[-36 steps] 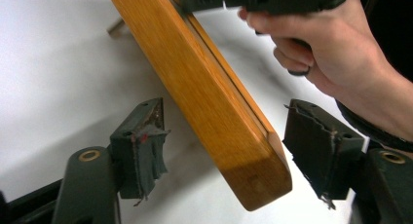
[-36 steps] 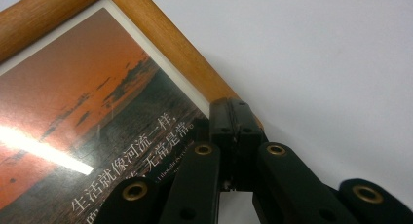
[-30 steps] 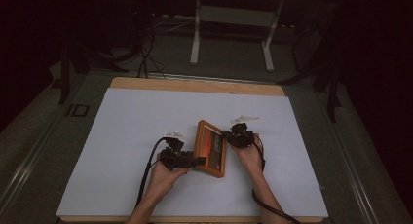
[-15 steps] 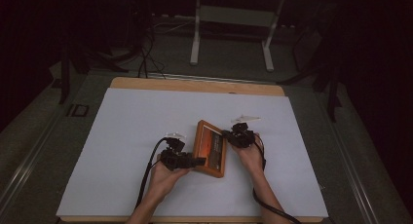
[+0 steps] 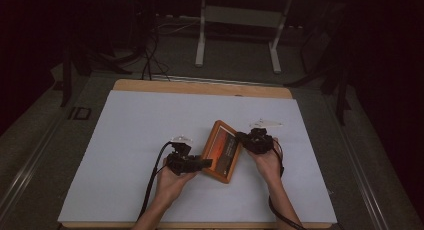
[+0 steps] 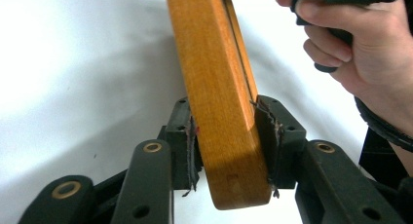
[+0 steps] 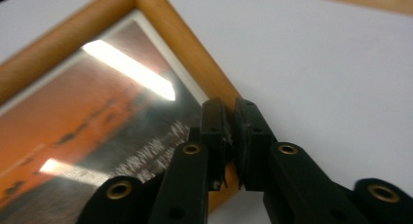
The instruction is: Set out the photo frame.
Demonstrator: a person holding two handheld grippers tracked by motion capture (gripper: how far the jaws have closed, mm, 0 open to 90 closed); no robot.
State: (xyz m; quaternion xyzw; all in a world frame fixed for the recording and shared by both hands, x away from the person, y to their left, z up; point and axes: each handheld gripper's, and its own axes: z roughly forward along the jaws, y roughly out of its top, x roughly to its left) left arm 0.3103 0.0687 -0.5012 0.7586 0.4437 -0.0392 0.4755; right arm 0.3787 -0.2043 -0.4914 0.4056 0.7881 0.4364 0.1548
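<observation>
1. While the wooden picture frame [image 5: 224, 151] is seen just below the centre of the high view, it is held between the two grippers and appears tilted, its upper end towards the middle of the white table cover [image 5: 150, 120].
2. In the left gripper view, the left gripper [image 6: 226, 136] is clamped on the frame's thick wooden edge [image 6: 219, 112]: both pads press against the wood. Its jaws have just been closing, with the frame between them.
3. In the right gripper view, the right gripper [image 7: 229, 134] sits at the frame's moulding [image 7: 190, 53], beside the glazed orange photograph [image 7: 73, 121]. Its jaws have just been opening a little; the pads stand nearly together over the rim, and whether the wood is still pinched cannot be told.
4. In the high view, the left gripper [image 5: 187, 162] is found at the frame's lower left corner and the right gripper [image 5: 255, 140] at its right edge.
5. What is judged done: the frame has been reached and a firm hold has been taken on the left side.
6. What is judged left: the right-hand hold seems to be in the course of being released or reset, and the frame is yet to be stood up or laid at its final place, which the pictures do not settle.
</observation>
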